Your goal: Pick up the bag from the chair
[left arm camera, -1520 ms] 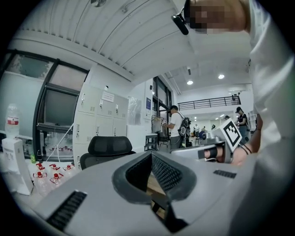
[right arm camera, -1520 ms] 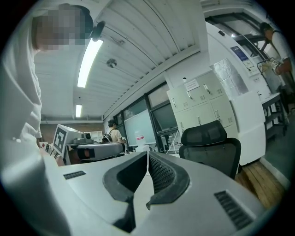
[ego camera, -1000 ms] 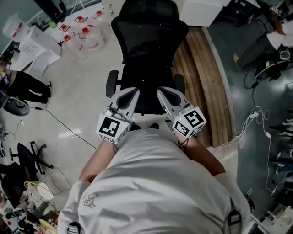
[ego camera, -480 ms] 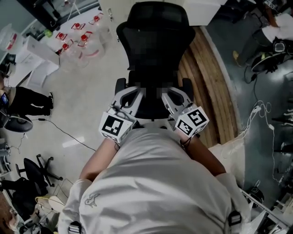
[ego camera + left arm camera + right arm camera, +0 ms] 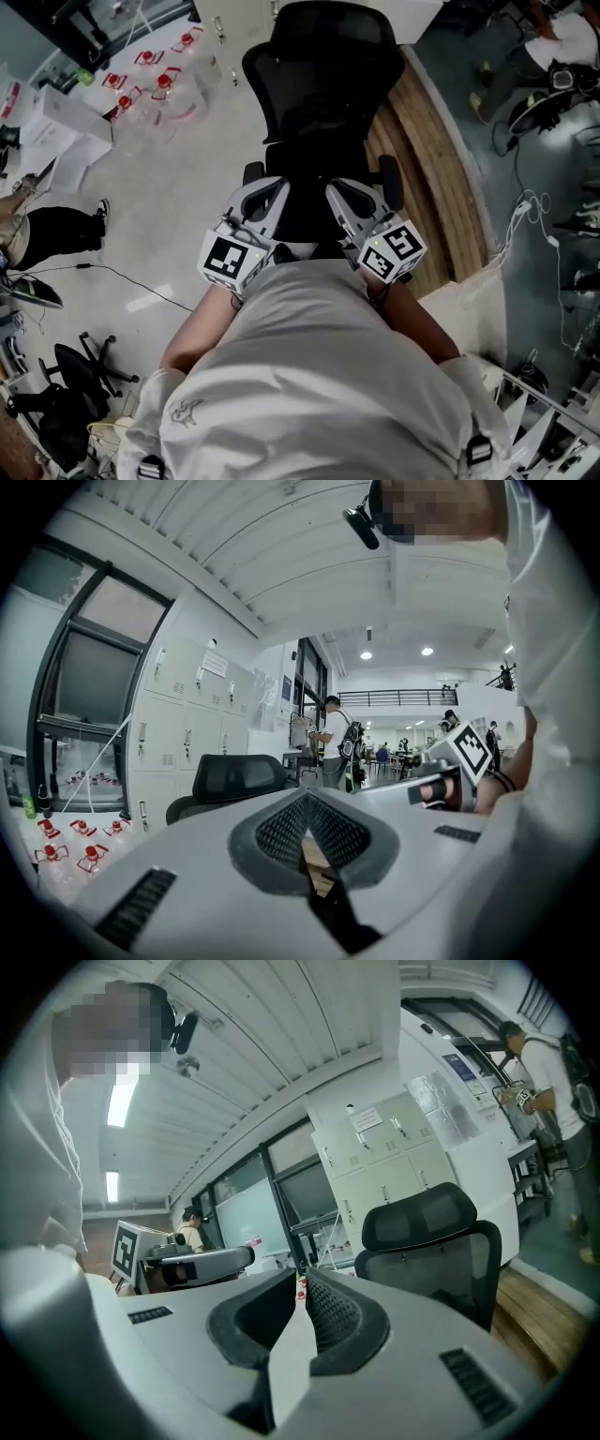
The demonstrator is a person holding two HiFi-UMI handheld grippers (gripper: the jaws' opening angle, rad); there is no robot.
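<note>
Pale floor; chair beyond left hand-held gripper, right hand-held gripper, both clenched.

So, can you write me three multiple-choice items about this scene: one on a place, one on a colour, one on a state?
1. Where is the chair?
A. Ahead of the left gripper and the right gripper
B. Behind the person
C. On top of a table

2. What colour is the chair?
A. White
B. Black
C. Red

3. How do the right gripper's jaws stand?
A. Wide apart
B. Closed on a bottle
C. Together, with nothing between them

Answers:
1. A: in the head view both grippers point at the chair, which stands just beyond them.
2. B: its back, seat and armrests are all black.
3. C: in the right gripper view the jaws meet at the tips and nothing is between them.
</note>
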